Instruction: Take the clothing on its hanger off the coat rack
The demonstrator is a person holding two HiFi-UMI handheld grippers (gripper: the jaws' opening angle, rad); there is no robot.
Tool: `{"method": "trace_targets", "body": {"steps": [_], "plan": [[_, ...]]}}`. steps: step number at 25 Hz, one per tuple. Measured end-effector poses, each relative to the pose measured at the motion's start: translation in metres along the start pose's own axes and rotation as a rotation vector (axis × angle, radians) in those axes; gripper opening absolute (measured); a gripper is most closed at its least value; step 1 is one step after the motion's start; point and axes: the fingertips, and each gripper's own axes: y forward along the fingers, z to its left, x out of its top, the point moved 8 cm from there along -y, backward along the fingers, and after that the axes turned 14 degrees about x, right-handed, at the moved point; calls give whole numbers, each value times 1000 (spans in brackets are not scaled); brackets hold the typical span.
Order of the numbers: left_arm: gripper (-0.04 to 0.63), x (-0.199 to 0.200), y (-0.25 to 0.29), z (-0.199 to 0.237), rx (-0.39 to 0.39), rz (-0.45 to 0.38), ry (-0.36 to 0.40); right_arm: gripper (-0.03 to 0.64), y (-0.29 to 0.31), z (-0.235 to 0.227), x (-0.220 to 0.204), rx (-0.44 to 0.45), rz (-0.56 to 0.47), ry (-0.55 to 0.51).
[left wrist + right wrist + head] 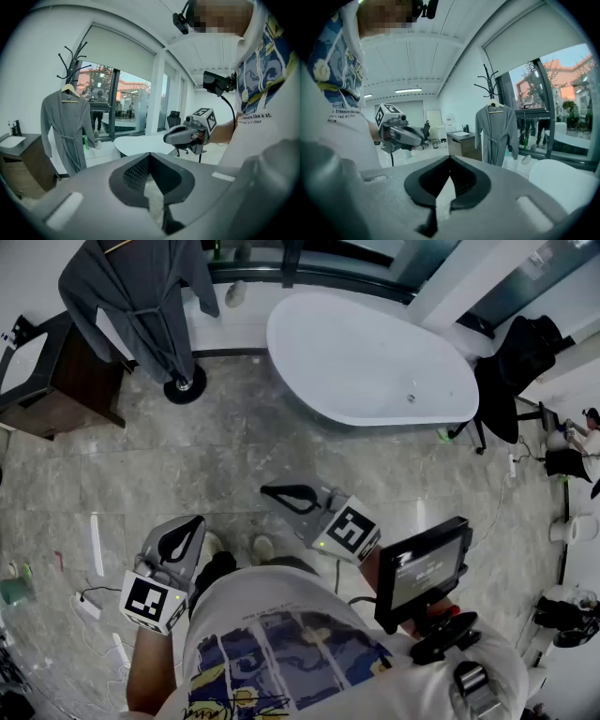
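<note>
The left gripper (150, 157) and right gripper (450, 159) both have their jaws pressed fully together with nothing between them. They are held low in front of the person, apart from each other. The shirt (262, 84) bears print reading in part "treasure like a st" and "real art than"; the rest is cut off. Writing on the screen (427, 573) is too blurred to read. The robe (141, 296) hangs on its hanger (69, 89) on the rack (72, 61), well apart from both grippers, between a cabinet (80, 381) and the tub (375, 362).
</note>
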Motion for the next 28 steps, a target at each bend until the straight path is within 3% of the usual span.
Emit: {"method": "trace_targets", "body": {"steps": [7, 14, 16, 22, 28], "plan": [[2, -15, 7, -14, -32, 10, -44, 2, -15, 3, -9, 1, 12, -19], [2, -12, 12, -3, 10, 13, -77, 3, -9, -11, -21, 44, 40, 7], [2, -12, 16, 5, 19, 15, -90, 50, -1, -18, -15, 77, 46, -16], [3, -10, 32, 47, 12, -1, -109, 77, 29, -48, -1, 64, 66, -54], [3, 4, 65, 131, -1, -50, -132, 77, 79, -107, 36, 0, 111, -128]]}}
